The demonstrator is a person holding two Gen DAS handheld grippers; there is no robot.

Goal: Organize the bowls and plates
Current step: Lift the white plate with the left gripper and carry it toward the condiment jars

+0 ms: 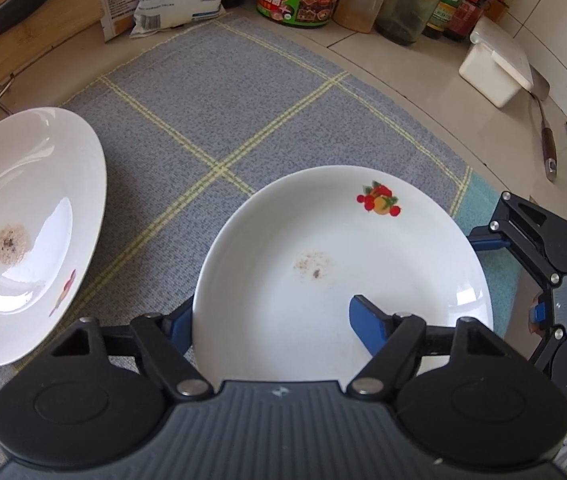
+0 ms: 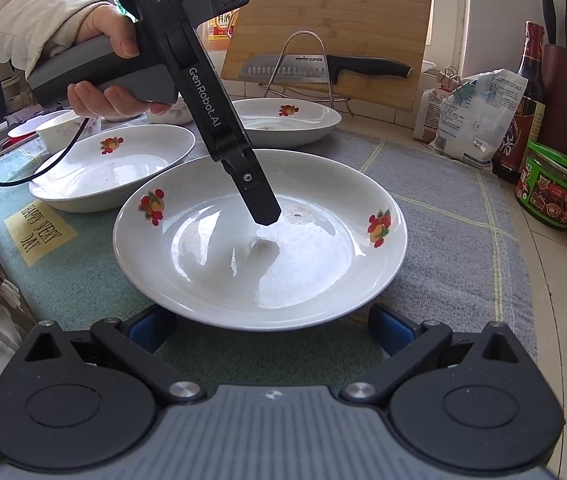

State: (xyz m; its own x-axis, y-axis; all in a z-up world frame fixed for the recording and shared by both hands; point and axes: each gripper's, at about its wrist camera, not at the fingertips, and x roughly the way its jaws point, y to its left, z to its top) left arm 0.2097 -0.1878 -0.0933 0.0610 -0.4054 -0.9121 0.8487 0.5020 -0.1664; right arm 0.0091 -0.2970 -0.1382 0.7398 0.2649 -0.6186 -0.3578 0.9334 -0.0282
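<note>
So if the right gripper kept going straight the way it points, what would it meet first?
Most likely the near rim of the white plate. The right gripper has a finger on either side of that rim, and depth there is hard to judge.

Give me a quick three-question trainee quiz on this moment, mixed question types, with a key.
1. True or false: the left gripper is shut on the rim of the near plate.
2. What rests in front of the cutting board? A ladle; B knife; C scissors.
3. How many fruit-print plates show in the right wrist view?

Key:
1. True: one finger lies inside the plate, the other under its rim.
2. B.
3. Three: the near plate, the left plate and the far plate.
</note>
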